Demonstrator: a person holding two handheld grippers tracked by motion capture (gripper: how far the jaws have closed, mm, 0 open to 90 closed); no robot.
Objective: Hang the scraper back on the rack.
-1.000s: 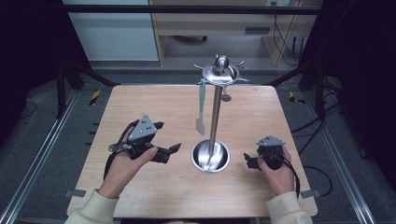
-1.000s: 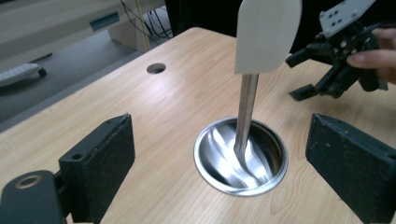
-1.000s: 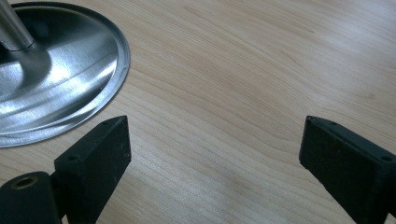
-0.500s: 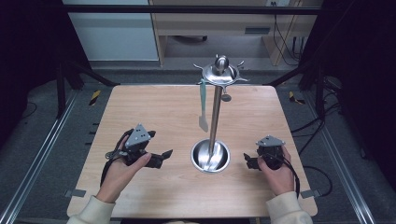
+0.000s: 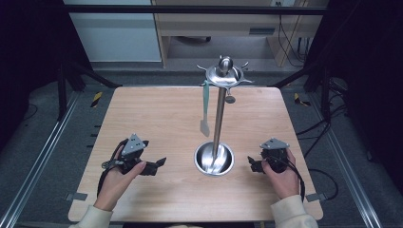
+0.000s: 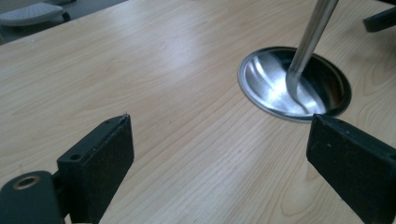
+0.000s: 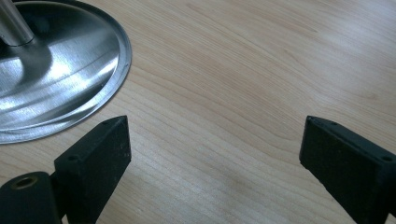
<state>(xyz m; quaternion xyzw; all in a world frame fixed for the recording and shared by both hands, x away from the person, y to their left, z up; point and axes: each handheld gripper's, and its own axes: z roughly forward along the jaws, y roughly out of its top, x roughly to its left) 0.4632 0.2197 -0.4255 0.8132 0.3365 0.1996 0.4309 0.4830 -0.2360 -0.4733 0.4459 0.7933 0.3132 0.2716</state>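
Pulled back toward me, my left gripper [image 5: 154,166] sits low on the desk [image 5: 157,114], fingers spread wide, empty; right gripper [image 5: 254,165] likewise open beside the steel stand [image 5: 217,118], mid-desk.

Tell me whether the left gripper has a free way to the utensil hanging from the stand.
Probably yes. The left gripper is open and empty, with bare table between it and the hanging utensil, which dangles on the pole's left side. It would need lifting, though.
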